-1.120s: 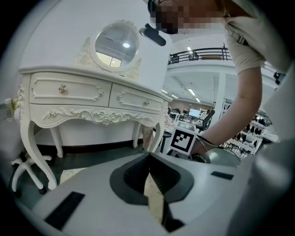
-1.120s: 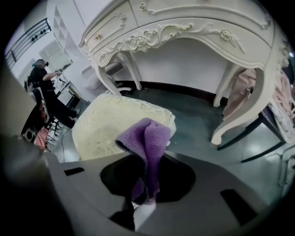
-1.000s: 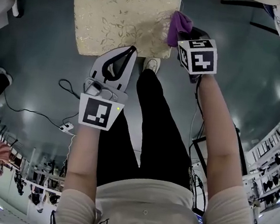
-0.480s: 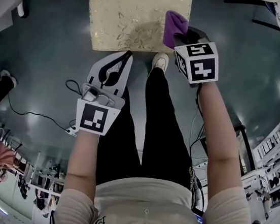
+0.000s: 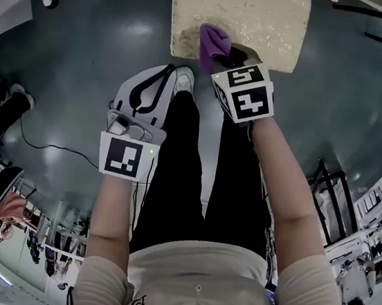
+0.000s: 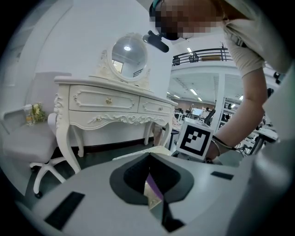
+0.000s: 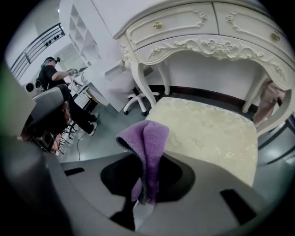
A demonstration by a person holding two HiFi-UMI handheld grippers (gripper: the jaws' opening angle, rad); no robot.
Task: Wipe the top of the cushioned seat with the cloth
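Two grippers out, and only one is at the seat.

Right gripper (image 5: 225,52) is clenched on the purple cloth (image 5: 213,40), which bunches up out of its jaws in the right gripper view, and it holds that cloth at the near edge of the cushioned seat (image 5: 265,12), toward the seat's left corner. Whether the cloth presses on the pale patterned top, no view tells. Left gripper (image 5: 173,70) hangs off the seat over the dark floor (image 5: 86,44), just beside the person's white shoe (image 5: 184,79), with its jaws drawn together on nothing. Beyond the seat stands a white dressing table (image 7: 193,27), and its round mirror (image 6: 129,57) shows in the left gripper view.
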